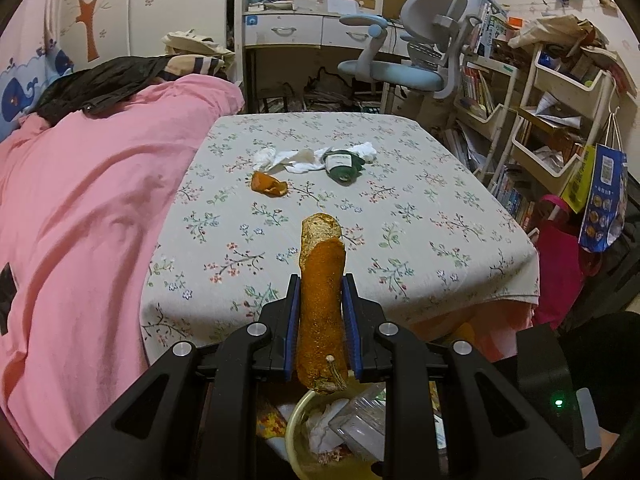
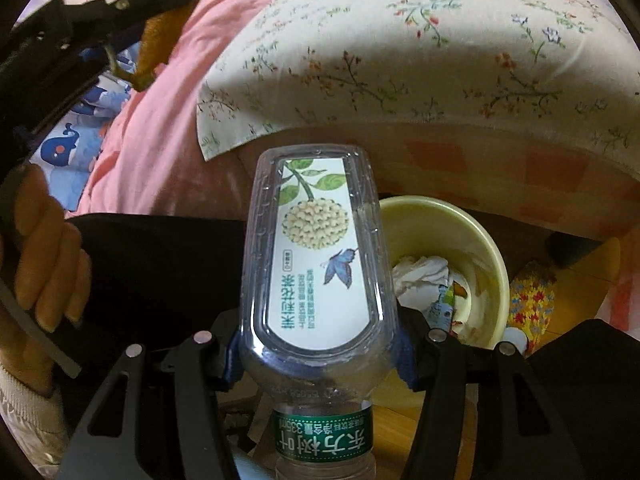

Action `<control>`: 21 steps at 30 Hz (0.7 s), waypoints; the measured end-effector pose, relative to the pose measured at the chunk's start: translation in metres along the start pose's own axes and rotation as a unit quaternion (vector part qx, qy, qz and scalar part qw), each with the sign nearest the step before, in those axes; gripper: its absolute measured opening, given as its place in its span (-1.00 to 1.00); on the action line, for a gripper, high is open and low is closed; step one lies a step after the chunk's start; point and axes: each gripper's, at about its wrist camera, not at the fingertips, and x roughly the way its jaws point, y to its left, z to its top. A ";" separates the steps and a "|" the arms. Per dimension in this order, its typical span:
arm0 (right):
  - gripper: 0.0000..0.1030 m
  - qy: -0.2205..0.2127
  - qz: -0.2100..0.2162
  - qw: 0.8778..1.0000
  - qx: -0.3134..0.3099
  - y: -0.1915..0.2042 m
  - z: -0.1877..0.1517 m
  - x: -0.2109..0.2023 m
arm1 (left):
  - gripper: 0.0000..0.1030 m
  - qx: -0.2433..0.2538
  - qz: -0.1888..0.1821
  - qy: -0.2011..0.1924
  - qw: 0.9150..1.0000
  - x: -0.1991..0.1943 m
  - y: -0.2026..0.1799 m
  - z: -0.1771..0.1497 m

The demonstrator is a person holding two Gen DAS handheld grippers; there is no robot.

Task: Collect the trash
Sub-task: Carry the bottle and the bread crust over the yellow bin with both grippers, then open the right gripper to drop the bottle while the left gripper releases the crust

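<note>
My left gripper (image 1: 320,286) is shut on a long orange peel (image 1: 322,300) with a stem, held above a yellow bin (image 1: 294,420) near the table's front edge. On the floral tablecloth (image 1: 420,208) lie another orange peel (image 1: 268,184), crumpled white tissues (image 1: 288,158) and a crushed green bottle (image 1: 342,164). My right gripper (image 2: 316,354) is shut on a clear plastic bottle (image 2: 312,248) with a flower label, held beside the yellow bin (image 2: 480,240), which holds tissue and wrappers. The left gripper (image 2: 100,8) with its peel shows at upper left in the right wrist view.
A pink quilt (image 1: 80,200) covers the bed left of the table. A grey-blue chair (image 1: 412,52) and desk stand behind. Shelves of books (image 1: 552,120) and hanging bags (image 1: 600,196) are at right. A hand (image 2: 44,264) holds the left gripper's handle.
</note>
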 end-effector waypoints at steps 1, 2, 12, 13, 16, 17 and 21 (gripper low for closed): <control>0.10 0.001 -0.002 1.000 0.000 0.000 0.000 0.000 | -0.62 0.001 0.000 0.000 1.000 -0.001 -0.001 -0.002; 0.10 0.002 -0.004 1.000 0.000 -0.001 -0.001 0.000 | -0.62 0.003 -0.001 0.000 1.000 -0.002 -0.003 -0.003; 0.29 0.003 -0.026 0.999 0.028 -0.011 -0.003 0.000 | -0.62 0.016 -0.005 0.005 1.000 -0.005 -0.013 -0.013; 0.29 -0.001 -0.025 0.999 0.033 -0.013 -0.003 -0.002 | -0.62 0.017 -0.005 0.006 1.000 -0.005 -0.013 -0.014; 0.30 -0.013 -0.027 0.999 0.045 -0.016 -0.003 -0.007 | -0.62 0.021 -0.005 0.008 1.000 -0.005 -0.015 -0.016; 0.30 -0.016 -0.027 0.998 0.048 -0.017 -0.002 -0.008 | -0.62 0.022 -0.006 0.008 1.000 -0.006 -0.016 -0.017; 0.32 -0.032 -0.030 0.997 0.061 -0.021 -0.002 -0.016 | -0.62 0.029 -0.006 0.012 0.999 -0.006 -0.021 -0.021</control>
